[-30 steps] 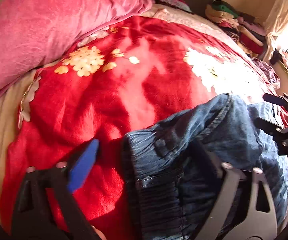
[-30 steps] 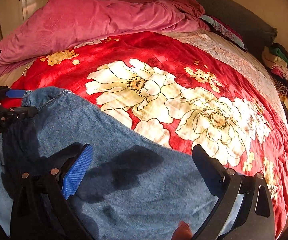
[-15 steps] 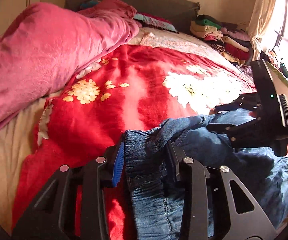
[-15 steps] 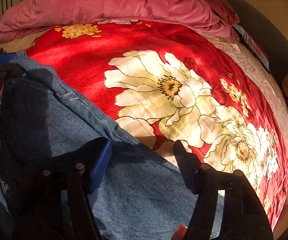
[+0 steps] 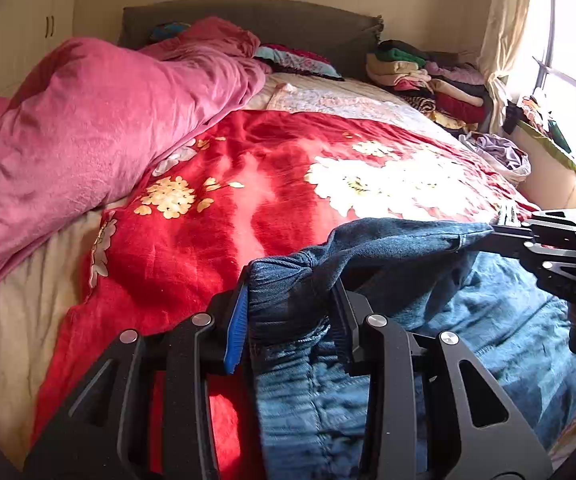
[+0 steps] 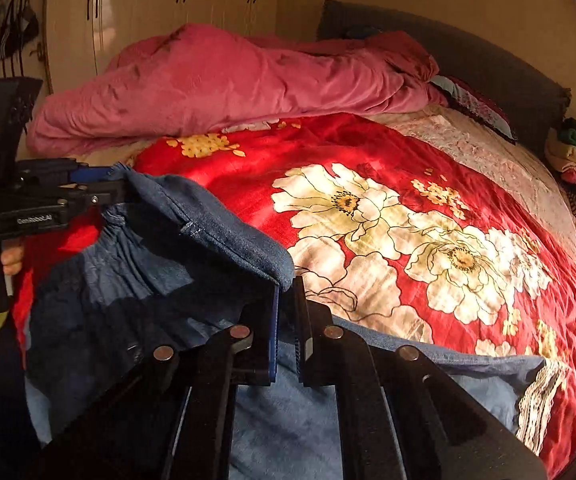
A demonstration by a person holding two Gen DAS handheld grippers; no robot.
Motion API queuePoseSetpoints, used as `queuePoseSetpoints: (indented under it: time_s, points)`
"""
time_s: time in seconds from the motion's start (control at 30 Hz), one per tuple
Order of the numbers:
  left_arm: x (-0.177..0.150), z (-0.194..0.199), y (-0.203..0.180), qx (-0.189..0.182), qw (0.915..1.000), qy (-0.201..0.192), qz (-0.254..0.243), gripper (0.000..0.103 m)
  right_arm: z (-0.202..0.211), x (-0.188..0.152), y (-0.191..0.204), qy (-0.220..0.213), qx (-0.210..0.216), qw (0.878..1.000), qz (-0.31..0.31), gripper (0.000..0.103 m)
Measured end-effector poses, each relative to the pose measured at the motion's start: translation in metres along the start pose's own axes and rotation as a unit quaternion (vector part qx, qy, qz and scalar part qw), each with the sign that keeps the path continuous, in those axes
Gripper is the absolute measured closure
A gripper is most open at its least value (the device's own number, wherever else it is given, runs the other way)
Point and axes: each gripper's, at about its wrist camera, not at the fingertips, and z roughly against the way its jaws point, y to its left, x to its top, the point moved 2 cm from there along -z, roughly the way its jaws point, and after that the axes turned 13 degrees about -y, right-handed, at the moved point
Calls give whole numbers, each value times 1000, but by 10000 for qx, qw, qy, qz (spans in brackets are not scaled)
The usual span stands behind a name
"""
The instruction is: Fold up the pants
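Blue jeans point(image 5: 487, 320) lie on the red floral blanket point(image 5: 248, 220) with their top edge raised. My left gripper point(image 5: 288, 292) is shut on the gathered elastic waistband point(image 5: 284, 280), which bunches between the blue pad point(image 5: 236, 320) and the black finger. My right gripper point(image 6: 286, 292) is shut on the folded denim edge point(image 6: 248, 240). The edge hangs stretched between the two grippers. The right gripper point(image 5: 499, 234) shows at the far right of the left wrist view. In the right wrist view the left gripper point(image 6: 100, 188) shows at the left, above the jeans point(image 6: 128, 300), with a hand point(image 6: 12, 258) on its handle.
A pink duvet point(image 5: 88, 140) is heaped along the left side of the bed. Piled clothes point(image 5: 427, 76) sit by the dark headboard point(image 5: 248, 20) at the back right, near a curtained window point(image 5: 527, 40). Wardrobe doors point(image 6: 148, 8) stand beyond the bed.
Both grippers went from open over the jeans to shut on the top edge. They have raised it off the blanket, and it is now stretched between them.
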Motion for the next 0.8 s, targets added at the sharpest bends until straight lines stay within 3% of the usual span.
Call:
queuePoseSetpoints:
  time_s: [0.23,0.5,0.8]
  points:
    - [-13,42,-17,-122,9998,-133,-91,75,62,-20,29,-282,163,9990,-309,97]
    - [-35,83,-27,-188,9996,-83,-202,73,106,-57,73,-210,498,9980,-332,97]
    - [-64,102,-26,-66,9988,401,-271,68,128,-88,115,71,869,9958,-268,97]
